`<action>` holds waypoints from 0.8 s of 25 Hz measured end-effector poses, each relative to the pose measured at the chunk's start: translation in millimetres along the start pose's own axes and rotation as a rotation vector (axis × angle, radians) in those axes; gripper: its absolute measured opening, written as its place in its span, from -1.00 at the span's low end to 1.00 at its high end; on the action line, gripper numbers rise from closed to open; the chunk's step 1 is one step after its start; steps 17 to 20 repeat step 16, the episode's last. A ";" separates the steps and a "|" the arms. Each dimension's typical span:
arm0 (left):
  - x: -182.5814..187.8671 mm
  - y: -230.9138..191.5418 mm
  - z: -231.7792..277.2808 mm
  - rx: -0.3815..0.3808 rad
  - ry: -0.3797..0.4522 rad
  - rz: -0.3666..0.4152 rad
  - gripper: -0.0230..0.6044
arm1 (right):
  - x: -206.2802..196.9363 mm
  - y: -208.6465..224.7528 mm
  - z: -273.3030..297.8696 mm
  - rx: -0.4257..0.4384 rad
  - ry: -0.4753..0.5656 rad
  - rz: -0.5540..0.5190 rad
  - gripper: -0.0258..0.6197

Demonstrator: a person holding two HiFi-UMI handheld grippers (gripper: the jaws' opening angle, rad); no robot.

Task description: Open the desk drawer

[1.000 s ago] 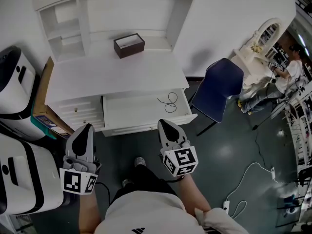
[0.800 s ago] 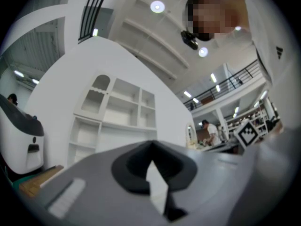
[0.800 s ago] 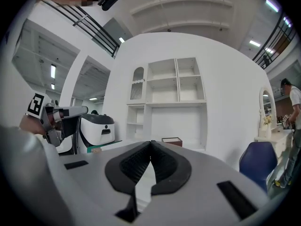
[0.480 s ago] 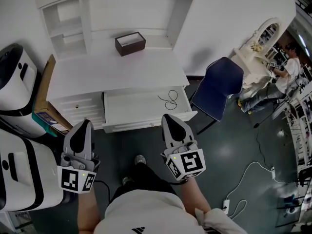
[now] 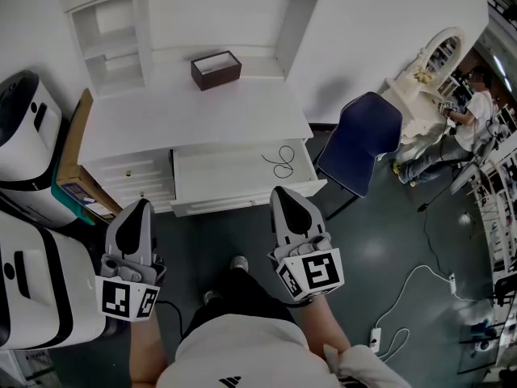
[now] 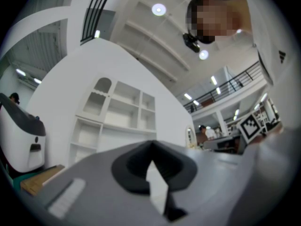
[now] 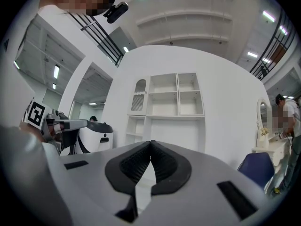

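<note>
White drawer [image 5: 218, 186] stood pulled out from the surface's [image 5: 186, 124] front edge, unchanged. We had lifted our right gripper [image 5: 286, 196] clear, jaws closed on nothing; left gripper [image 5: 139, 210] likewise shut, empty. Opening looked finished.

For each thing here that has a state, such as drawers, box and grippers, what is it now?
Wide drawer: pulled out, thin black cord inside.
Small left drawers: closed.
Brown box: open at the top.
Left gripper: shut, empty.
Right gripper: shut, empty.
</note>
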State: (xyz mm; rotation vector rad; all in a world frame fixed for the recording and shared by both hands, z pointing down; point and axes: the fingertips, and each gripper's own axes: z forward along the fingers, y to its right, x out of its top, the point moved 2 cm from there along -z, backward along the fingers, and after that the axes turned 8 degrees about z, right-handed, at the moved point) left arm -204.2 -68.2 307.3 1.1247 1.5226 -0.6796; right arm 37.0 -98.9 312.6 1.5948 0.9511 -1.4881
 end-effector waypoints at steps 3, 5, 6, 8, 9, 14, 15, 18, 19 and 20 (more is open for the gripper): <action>-1.4 -0.3 -2.8 0.002 0.001 -0.006 -0.91 | -1.6 -1.2 -0.7 0.002 0.002 0.000 -0.92; -1.5 0.1 -5.6 0.007 0.002 -0.007 -0.91 | -1.2 -1.6 -1.4 0.004 0.004 0.001 -0.92; -1.4 -0.2 -7.1 0.010 0.002 -0.007 -0.91 | -0.1 -2.0 -1.4 0.004 0.004 0.000 -0.92; -0.8 -3.0 -10.1 0.021 0.002 -0.006 -0.91 | 1.7 -3.7 0.2 0.007 0.007 0.003 -0.92; -0.4 -5.3 -11.3 0.027 0.002 -0.004 -0.91 | 2.5 -5.0 1.7 0.010 0.010 0.005 -0.92; -1.5 -14.4 -14.4 0.048 0.005 0.002 -0.91 | 1.1 -10.7 8.7 0.025 0.015 0.011 -0.92; -2.3 -15.5 -14.8 0.051 0.005 0.002 -0.91 | 0.0 -11.3 9.7 0.027 0.015 0.013 -0.92; -3.1 -16.5 -15.1 0.053 0.004 0.002 -0.91 | -1.1 -11.8 10.6 0.030 0.015 0.014 -0.92; -3.1 -16.5 -15.1 0.053 0.004 0.002 -0.91 | -1.1 -11.8 10.6 0.030 0.015 0.014 -0.92; -3.1 -16.5 -15.1 0.053 0.004 0.002 -0.91 | -1.1 -11.8 10.6 0.030 0.015 0.014 -0.92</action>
